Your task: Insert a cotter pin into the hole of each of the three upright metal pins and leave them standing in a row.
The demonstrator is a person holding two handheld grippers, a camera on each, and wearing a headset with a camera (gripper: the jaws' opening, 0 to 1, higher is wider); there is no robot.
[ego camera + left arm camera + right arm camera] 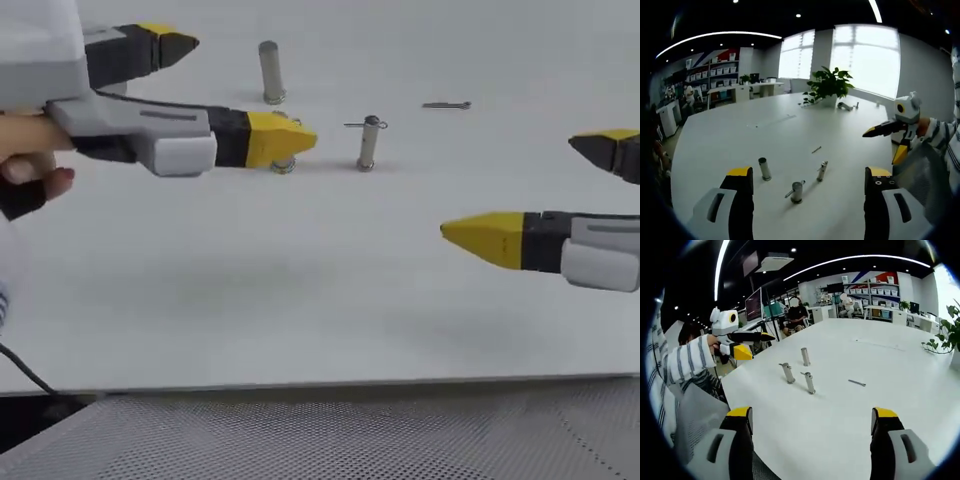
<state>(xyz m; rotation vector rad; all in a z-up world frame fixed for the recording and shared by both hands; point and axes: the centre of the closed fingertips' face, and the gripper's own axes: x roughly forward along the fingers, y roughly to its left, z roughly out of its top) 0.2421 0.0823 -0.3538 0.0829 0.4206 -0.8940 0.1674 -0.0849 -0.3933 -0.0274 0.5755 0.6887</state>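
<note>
2 of the 3 upright metal pins already carry a cotter pin. The first fitted pin (369, 143) shows one through its head. The second fitted pin (797, 191), half hidden in the head view behind the lower finger of the left gripper (256, 91), has one poking from its top in the left gripper view. The bare pin (270, 72) stands farther back on the white worktop (300, 300) with nothing through it. The loose cotter pin (446, 104) lies flat on the worktop, to the right of the standing pins and well apart from them. The step in hand looks to be the third and last insertion, not yet begun. The left gripper hovers over the pins with its fingers (275, 138) spread wide and nothing between them. The right gripper (506, 188) hangs on the right, nearer the person, its fingers likewise released and empty. It seems the better placed to fetch the loose cotter pin. That piece is thin and flat, so the fingers would have to close low against the worktop to catch it. The left gripper could then steady the bare pin while the cotter pin is lined up with the cross hole, whose facing I cannot tell from here. The bare pin may also need shifting into line with the other 2.
</note>
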